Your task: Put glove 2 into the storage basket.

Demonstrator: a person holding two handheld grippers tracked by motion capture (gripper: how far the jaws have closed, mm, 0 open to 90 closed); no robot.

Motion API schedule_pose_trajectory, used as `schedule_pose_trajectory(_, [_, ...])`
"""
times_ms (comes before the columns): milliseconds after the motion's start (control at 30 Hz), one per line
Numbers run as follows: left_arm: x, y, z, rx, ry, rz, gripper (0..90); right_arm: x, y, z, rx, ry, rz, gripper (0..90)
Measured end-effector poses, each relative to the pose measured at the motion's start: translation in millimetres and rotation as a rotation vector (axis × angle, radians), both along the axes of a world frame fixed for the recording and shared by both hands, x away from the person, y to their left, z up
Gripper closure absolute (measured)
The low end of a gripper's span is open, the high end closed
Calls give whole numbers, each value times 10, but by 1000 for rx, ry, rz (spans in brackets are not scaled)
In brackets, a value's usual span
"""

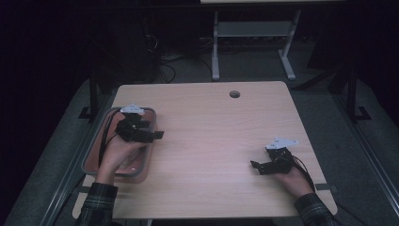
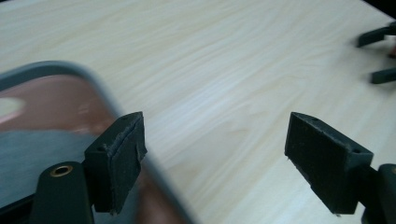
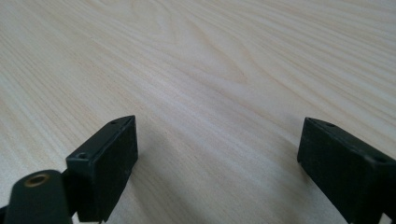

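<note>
1. One light wood-grain desk [image 1: 211, 141] with one round dark hole [image 1: 234, 94] near its far edge.
2. One shallow grey-rimmed rectangular tray with a reddish-brown floor [image 1: 92, 150], at the desk's left edge.
3. Two black two-jaw tongs: left [image 1: 159, 135], right [image 1: 254, 165].
4. Two hands: left [image 1: 115, 153], right [image 1: 292, 180].

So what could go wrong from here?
The tray overhangs the table's left edge; a nudge from the open left claw, hanging over its rim, might tip it off. The right claw, also open, hangs low over bare wood and could scrape it.
</note>
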State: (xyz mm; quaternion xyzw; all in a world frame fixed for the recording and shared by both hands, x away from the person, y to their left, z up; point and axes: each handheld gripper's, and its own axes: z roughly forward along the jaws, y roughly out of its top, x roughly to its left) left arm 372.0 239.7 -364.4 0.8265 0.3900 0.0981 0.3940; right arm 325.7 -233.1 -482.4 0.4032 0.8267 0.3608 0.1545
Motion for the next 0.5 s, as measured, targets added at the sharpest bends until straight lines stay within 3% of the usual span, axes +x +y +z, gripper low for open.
schedule_pose_trajectory(200, [-82,-275,-32,-3,-7,-53,199,0,0,0,0,0,-1,118])
schedule_pose_trajectory(267, [-124,-382,-53,-22,-9,-65,199,0,0,0,0,1,0,118])
schedule_pose_trajectory(500, [-232,-682,-160,-3,-36,-120,200,0,0,0,0,0,0,118])
